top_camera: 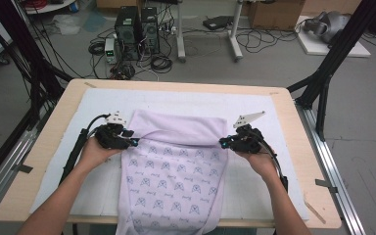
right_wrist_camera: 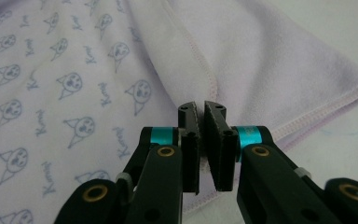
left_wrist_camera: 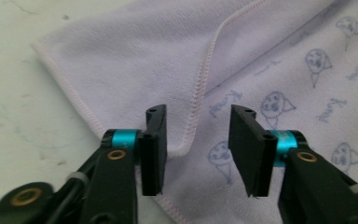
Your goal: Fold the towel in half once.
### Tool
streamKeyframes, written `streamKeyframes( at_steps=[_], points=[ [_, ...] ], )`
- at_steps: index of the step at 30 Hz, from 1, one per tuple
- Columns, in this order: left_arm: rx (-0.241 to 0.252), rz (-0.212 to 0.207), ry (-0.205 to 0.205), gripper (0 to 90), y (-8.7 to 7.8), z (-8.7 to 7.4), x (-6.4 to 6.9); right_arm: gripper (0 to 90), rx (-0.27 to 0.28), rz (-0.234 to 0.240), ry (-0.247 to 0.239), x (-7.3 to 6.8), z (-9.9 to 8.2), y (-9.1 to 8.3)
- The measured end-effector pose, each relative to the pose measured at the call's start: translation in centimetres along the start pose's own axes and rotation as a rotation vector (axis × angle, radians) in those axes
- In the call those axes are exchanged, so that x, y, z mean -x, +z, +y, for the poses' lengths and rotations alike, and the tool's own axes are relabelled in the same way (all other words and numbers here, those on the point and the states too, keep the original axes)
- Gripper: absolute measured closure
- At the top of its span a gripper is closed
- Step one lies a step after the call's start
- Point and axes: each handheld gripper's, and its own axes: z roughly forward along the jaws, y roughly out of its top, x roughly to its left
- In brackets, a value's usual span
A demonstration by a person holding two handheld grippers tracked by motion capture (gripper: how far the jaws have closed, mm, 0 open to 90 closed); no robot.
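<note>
A lilac towel [top_camera: 176, 171] printed with small cat faces lies on the table, its far part folded back to show the plain side [left_wrist_camera: 135, 56]. Its near end hangs over the table's front edge. My left gripper [top_camera: 133, 142] sits at the towel's left edge. In the left gripper view its jaws [left_wrist_camera: 198, 112] stand open over the stitched fold corner, with cloth below them and nothing pinched. My right gripper [top_camera: 223, 143] is at the towel's right edge. In the right gripper view its jaws [right_wrist_camera: 200, 108] are shut on the towel's [right_wrist_camera: 51, 70] hemmed fold.
A white mat [top_camera: 103, 98] covers the wooden table [top_camera: 44, 147] under the towel. Black frame struts [top_camera: 323, 83] rise at the table's far corners. Computer towers [top_camera: 137, 32] and cables sit on the floor beyond.
</note>
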Motion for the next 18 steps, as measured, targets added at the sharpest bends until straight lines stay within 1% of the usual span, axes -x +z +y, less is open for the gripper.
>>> streamKeyframes(
  at_steps=[1, 2, 3, 4, 5, 6, 7, 8, 9, 10, 11, 14, 15, 18],
  points=[
    [-0.009, 0.024, 0.000, 51.7, 0.3, 0.0, 0.0, 83.8, -0.001, -0.002, 0.010, 0.1, -0.2, 0.1],
    [-0.010, 0.034, -0.011, 51.3, 0.7, 0.0, -0.1, 83.5, -0.004, 0.003, 0.019, 0.2, -0.4, 0.3],
    [-0.019, 0.049, -0.011, 52.1, 0.9, 0.0, -0.2, 83.3, -0.002, 0.003, 0.020, 0.4, -0.5, 0.4],
    [-0.023, 0.074, -0.016, 54.5, 1.2, 0.0, -0.3, 82.9, -0.004, 0.004, 0.027, 0.5, -0.7, 0.6],
    [-0.032, 0.087, -0.021, 58.7, 1.4, 0.0, -0.5, 82.7, -0.009, 0.003, 0.034, 0.6, -0.8, 0.6],
    [-0.043, 0.087, -0.021, 61.7, 1.5, -0.1, -0.7, 82.6, -0.007, 0.006, 0.038, 0.7, -0.9, 0.7],
    [-0.046, 0.094, -0.005, 72.1, 1.6, -0.1, -0.6, 82.5, -0.005, 0.008, 0.046, 0.8, -0.9, 0.8],
    [-0.037, 0.091, -0.001, 79.6, 1.6, -0.2, -0.6, 82.5, -0.004, 0.010, 0.043, 1.0, -1.0, 0.9],
    [-0.031, 0.097, 0.001, 84.9, 1.4, -0.1, -0.5, 82.5, -0.005, 0.010, 0.046, 1.1, -1.1, 0.9],
    [-0.023, 0.103, 0.007, 86.0, 1.3, 0.0, -0.4, 82.5, -0.003, 0.012, 0.048, 1.1, -1.1, 0.9],
    [-0.020, 0.106, 0.013, 86.5, 0.9, 0.0, -0.4, 82.5, -0.001, 0.013, 0.050, 1.1, -1.1, 0.9],
    [0.020, 0.098, -0.001, 87.2, -0.6, 0.1, -0.5, 82.7, 0.023, 0.019, 0.040, 1.0, -1.0, 0.3],
    [0.039, 0.094, -0.008, 87.2, -1.2, 0.1, -0.4, 82.7, 0.034, 0.019, 0.037, 0.8, -0.9, 0.1],
    [0.081, 0.088, 0.003, 87.4, -3.2, -0.1, 0.2, 83.0, 0.061, 0.023, 0.010, 0.0, -0.7, -0.9]
  ],
)
